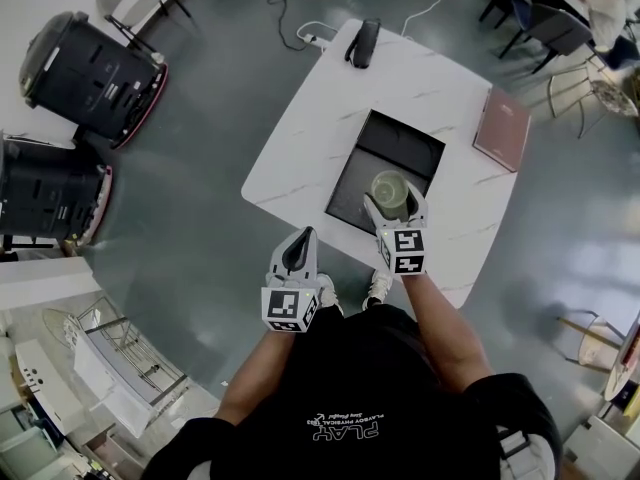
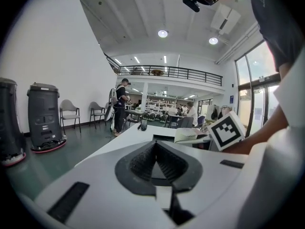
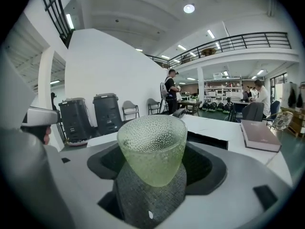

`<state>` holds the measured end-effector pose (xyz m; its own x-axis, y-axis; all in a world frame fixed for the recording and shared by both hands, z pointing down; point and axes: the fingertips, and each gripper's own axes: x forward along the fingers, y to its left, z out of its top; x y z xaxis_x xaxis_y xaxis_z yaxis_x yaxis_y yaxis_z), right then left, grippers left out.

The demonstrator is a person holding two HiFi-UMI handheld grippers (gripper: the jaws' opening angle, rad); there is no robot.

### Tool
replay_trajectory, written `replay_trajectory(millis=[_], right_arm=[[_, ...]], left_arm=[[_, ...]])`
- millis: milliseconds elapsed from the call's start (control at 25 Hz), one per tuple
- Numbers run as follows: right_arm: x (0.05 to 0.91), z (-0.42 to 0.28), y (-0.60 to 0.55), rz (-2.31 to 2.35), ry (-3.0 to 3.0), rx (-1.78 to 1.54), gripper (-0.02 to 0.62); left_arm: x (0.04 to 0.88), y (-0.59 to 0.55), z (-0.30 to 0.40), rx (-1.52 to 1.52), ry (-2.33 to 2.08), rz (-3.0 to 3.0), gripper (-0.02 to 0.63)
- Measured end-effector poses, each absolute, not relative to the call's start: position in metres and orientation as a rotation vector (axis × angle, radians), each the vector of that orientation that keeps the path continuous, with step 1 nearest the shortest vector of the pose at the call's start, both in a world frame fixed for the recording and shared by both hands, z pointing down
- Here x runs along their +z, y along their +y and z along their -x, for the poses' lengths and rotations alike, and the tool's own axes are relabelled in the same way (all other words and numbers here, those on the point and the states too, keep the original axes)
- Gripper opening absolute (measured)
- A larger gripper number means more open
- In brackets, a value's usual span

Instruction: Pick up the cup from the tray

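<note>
Cup [image 3: 152,149] of pebbled green glass sits clamped between the right gripper's [image 1: 395,206] jaws over the black tray [image 1: 398,144]. The left gripper's [image 2: 155,147] jaws are closed and empty.

Pebbled, translucent pale-green glass cup [image 3: 152,147]; matt black tray [image 1: 395,140]; smooth white surface [image 1: 330,98], faintly marble-veined; right hand-held gripper [image 1: 395,201] of smooth matt grey plastic with rough, woven-looking dark pads [image 3: 147,197].
</note>
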<state>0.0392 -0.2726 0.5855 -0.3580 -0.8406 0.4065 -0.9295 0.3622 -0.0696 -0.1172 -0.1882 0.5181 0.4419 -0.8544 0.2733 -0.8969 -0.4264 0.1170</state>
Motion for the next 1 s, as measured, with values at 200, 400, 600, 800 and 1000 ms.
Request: replay_trajectory(millis=[200, 400, 600, 800, 1000], right_arm=[[0.557, -0.035, -0.244, -1.553, -2.363, 0.388, 0.363], [0.531, -0.026, -0.214, -1.532, -2.406, 0.357, 0.362], [0.507, -0.016, -0.188, -1.511, -2.443, 0.326, 0.362], [0.492, -0.017, -0.175, -1.518, -2.455, 0.281, 0.362], [0.489, -0.019, -0.168, -1.542, -2.47, 0.263, 0.362]], left_arm=[[0.518, -0.189, 0.112, 0.229, -1.487, -2.45, 0.008], [0.515, -0.189, 0.107, 0.204, -1.471, -2.45, 0.008], [0.509, -0.182, 0.1, 0.212, -1.452, -2.487, 0.008], [0.505, -0.175, 0.094, 0.225, -1.445, -2.518, 0.008], [0.501, -0.169, 0.092, 0.225, -1.441, -2.544, 0.008]])
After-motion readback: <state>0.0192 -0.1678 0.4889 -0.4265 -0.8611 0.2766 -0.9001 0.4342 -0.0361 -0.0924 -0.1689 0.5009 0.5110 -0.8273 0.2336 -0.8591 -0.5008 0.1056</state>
